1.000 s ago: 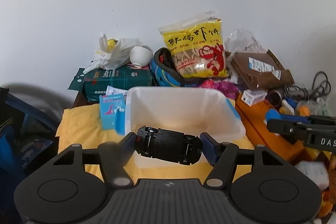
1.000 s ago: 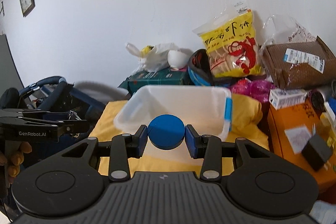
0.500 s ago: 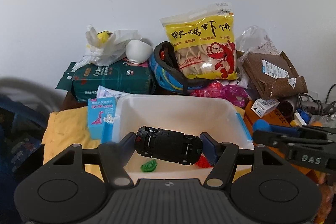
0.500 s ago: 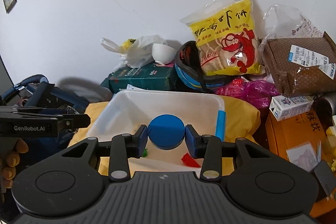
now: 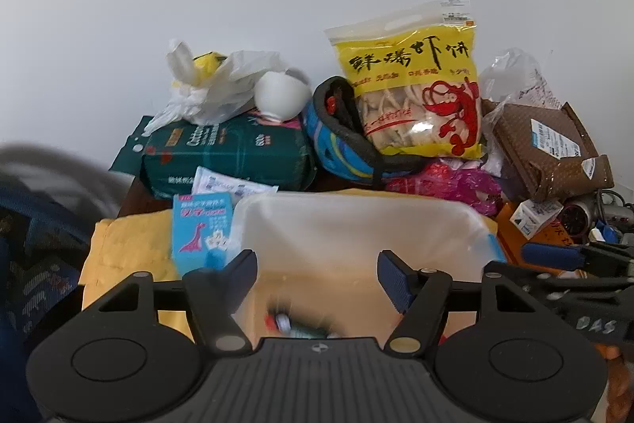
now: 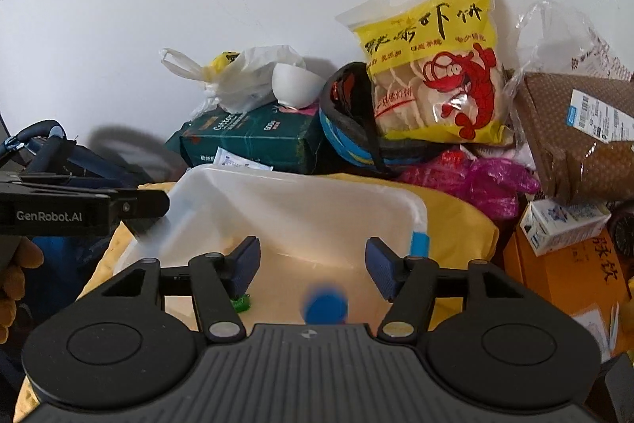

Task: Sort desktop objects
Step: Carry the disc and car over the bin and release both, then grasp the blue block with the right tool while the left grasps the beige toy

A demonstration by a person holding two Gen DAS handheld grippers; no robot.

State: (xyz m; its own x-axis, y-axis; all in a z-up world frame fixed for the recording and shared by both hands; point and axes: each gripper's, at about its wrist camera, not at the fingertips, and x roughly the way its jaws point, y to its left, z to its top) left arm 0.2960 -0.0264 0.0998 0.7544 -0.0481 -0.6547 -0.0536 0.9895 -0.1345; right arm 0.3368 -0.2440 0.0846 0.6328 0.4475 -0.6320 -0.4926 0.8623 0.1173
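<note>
Just beyond your left gripper [image 5: 316,274], whose matt black plastic body ends in ribbed blue rubbery pads, sits a bin [image 5: 356,217] of smooth, milky translucent plastic on a soft yellow cloth [image 5: 126,248] with a faintly quilted texture. Behind the bin you see a glossy clear-and-yellow plastic snack bag [image 5: 412,94], a crinkled thin white plastic bag [image 5: 214,86] and a smooth white bowl [image 5: 281,98]. Right of your right gripper [image 6: 312,266] you face a dotted brown paper parcel [image 6: 570,133] and a matt orange cardboard box [image 6: 570,264].
</note>
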